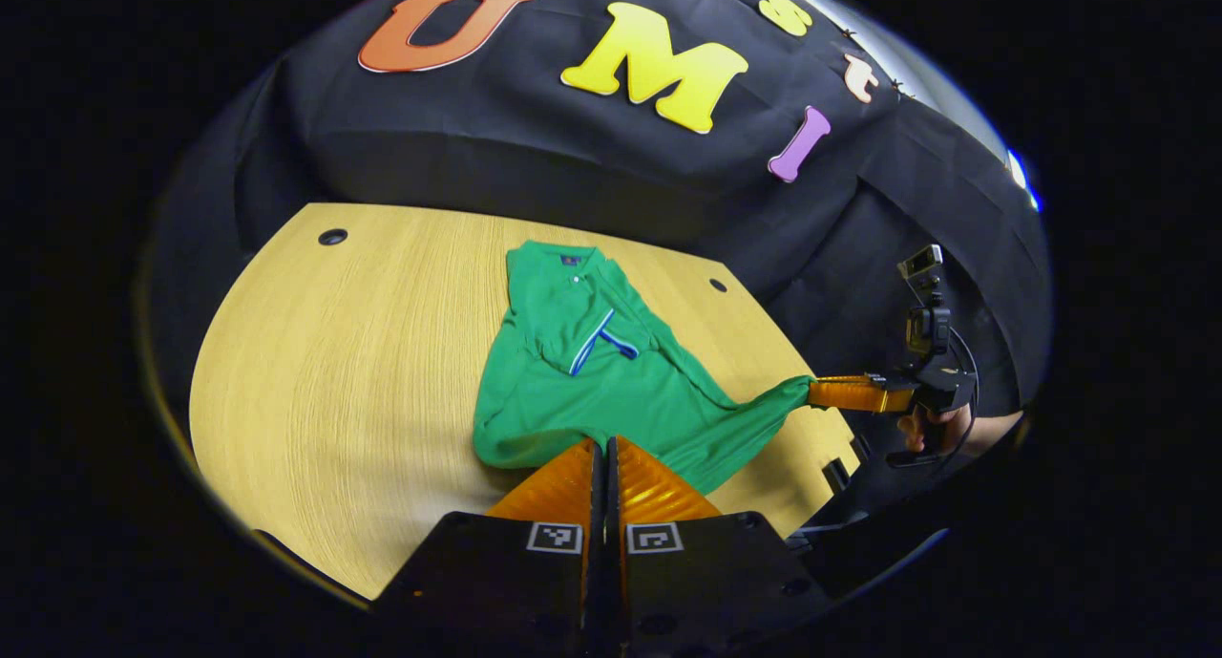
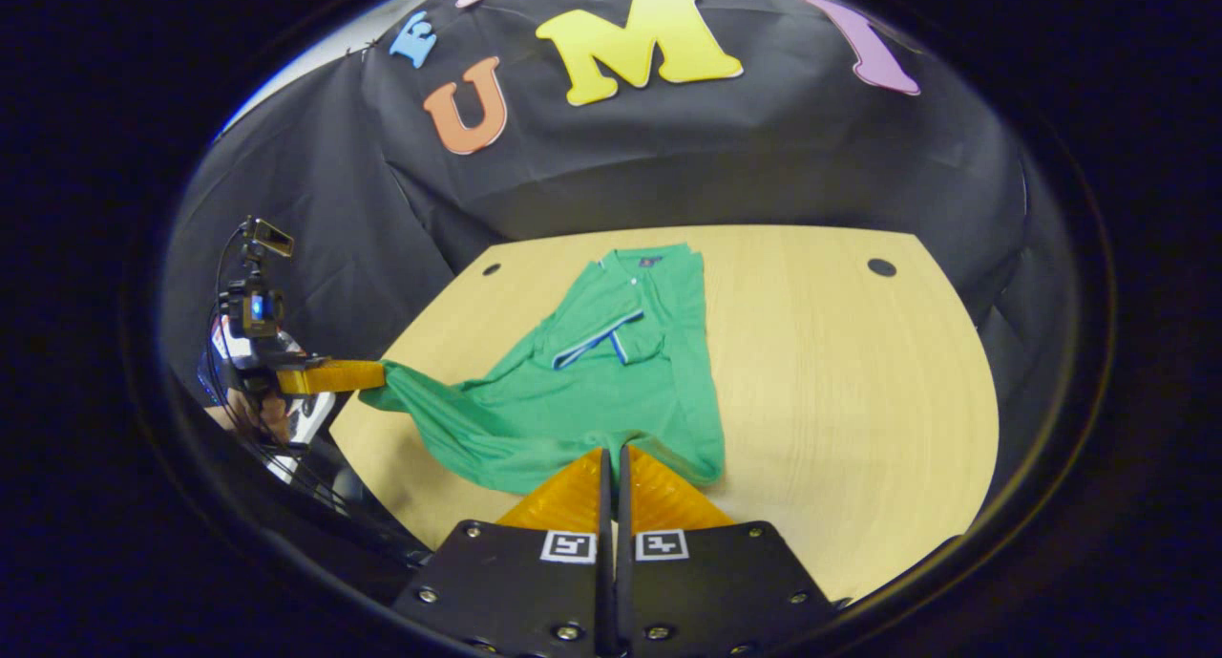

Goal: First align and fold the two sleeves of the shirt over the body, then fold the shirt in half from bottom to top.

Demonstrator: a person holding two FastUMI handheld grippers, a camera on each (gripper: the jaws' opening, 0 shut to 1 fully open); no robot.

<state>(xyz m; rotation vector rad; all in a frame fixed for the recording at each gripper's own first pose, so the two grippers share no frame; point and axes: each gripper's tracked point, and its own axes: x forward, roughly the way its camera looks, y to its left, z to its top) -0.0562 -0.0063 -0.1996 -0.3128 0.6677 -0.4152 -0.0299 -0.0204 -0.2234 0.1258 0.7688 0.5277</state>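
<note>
- Pale wood-grain bench (image 1: 363, 371), rounded at its edge and with small dark round holes near the back, carries the shirt against the booth's black cloth wall (image 1: 535, 152).
- Green shirt (image 1: 573, 371) is soft knit, its collar towards the wall and its sleeves folded over the body; one cuff shows a blue and white striped band (image 1: 594, 341).
- Its hem is lifted off the wood at both lower corners and stretches in taut creases between them.
- Left tongs (image 1: 605, 445) are pressed together on the hem's left corner, their ribbed fingers pointing forward over the bench.
- Right tongs (image 2: 616, 451) are likewise clamped on the other hem corner.
- In the left gripper view, a hand (image 1: 931, 427) holds the right tongs level at the bench's edge.
</note>
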